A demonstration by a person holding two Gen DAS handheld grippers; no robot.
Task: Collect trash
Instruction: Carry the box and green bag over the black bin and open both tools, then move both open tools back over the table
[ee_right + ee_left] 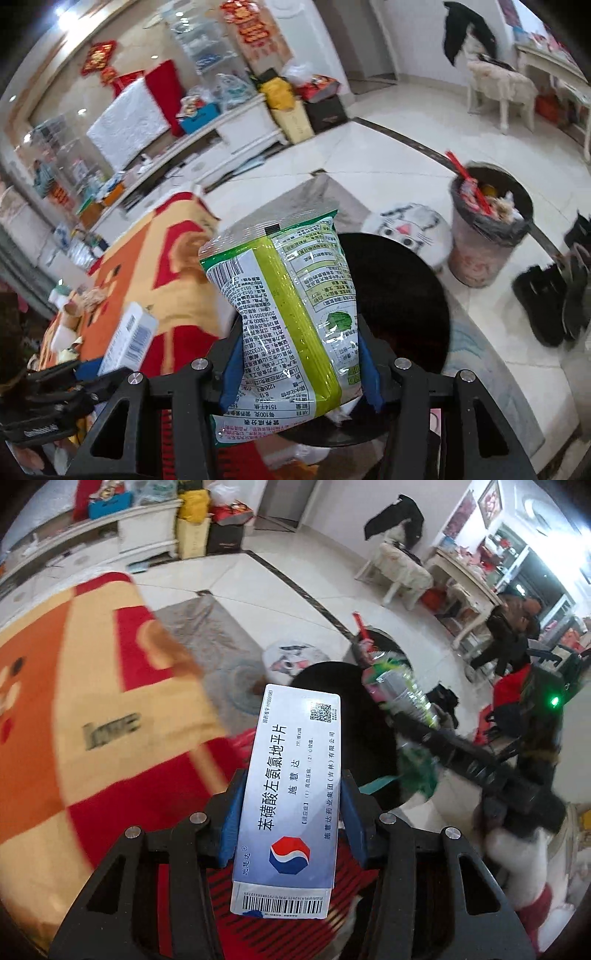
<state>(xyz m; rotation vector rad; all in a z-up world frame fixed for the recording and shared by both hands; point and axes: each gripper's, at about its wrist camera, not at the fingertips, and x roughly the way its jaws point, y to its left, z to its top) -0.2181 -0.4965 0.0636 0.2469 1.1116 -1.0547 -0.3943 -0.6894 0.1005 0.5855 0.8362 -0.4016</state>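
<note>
My left gripper [291, 794] is shut on a blue-white medicine box [291, 786], held up over a round black stool [354, 738]. My right gripper [301, 354] is shut on a green and silver snack bag [291, 310], also above the black stool [399, 295]. A full trash bin [484, 236] lined with a black bag stands on the floor to the right, beyond the stool. In the left wrist view the right gripper with the snack bag [399, 690] shows at the right. In the right wrist view the medicine box [129, 339] shows at the lower left.
A table with a red, orange and yellow cloth [74, 720] lies to the left, with scraps at its far end [74, 314]. A cat-face cushion [410, 225] sits by the bin. Black boots [550, 295] stand at right. A chair [498, 88] and a TV cabinet [221, 136] stand further off.
</note>
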